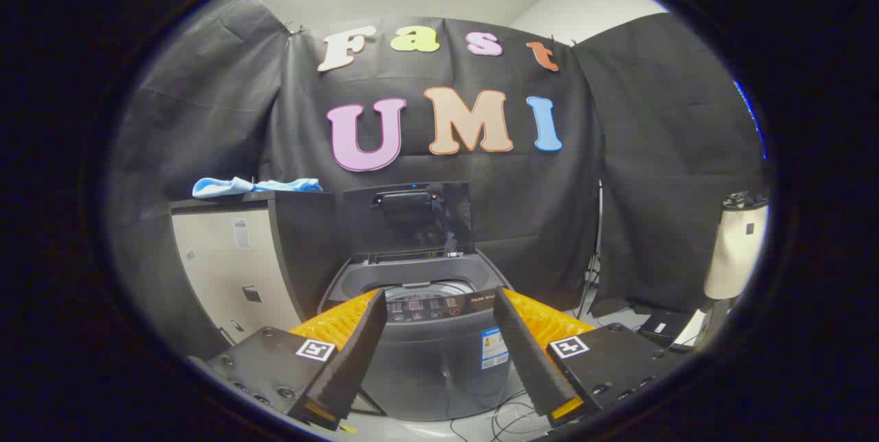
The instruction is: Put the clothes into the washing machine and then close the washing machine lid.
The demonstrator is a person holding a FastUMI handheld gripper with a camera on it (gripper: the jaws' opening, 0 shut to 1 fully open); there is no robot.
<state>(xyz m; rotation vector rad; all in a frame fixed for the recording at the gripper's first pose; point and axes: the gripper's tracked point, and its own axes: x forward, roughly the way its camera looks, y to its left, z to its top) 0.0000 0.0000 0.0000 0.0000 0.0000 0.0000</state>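
Biggest thing first: the washing machine [439, 346] stands straight ahead, low in the booth, framed between the two fingers. Its lid [408, 219] is up, standing nearly upright at the back edge of the tub, handle facing us, and the drum opening [426, 289] lies bare below it, just behind the control panel.

To the machine's left stands a pale cabinet [220, 270], taller than the washer. And there are the clothes [254, 186]: a light-blue bundle lying along the cabinet's top, toward its rear edge and running nearly to the corner closest to the raised lid. Well apart from the fingers, up and off to the left of them.

Now the gripper [439, 305]: jaws spread wide, nothing between them but the view of the washer's front. The left finger [354, 353] and its mate are empty, not touching anything.

So we're at the very start, by my reading: nothing picked up, the pick-up is the step in hand. Next move calls for swinging up and left to the cabinet top, coming in over the blue cloth and pinching a good fold of it. It's soft and limp, so a shallow bite may let it trail.
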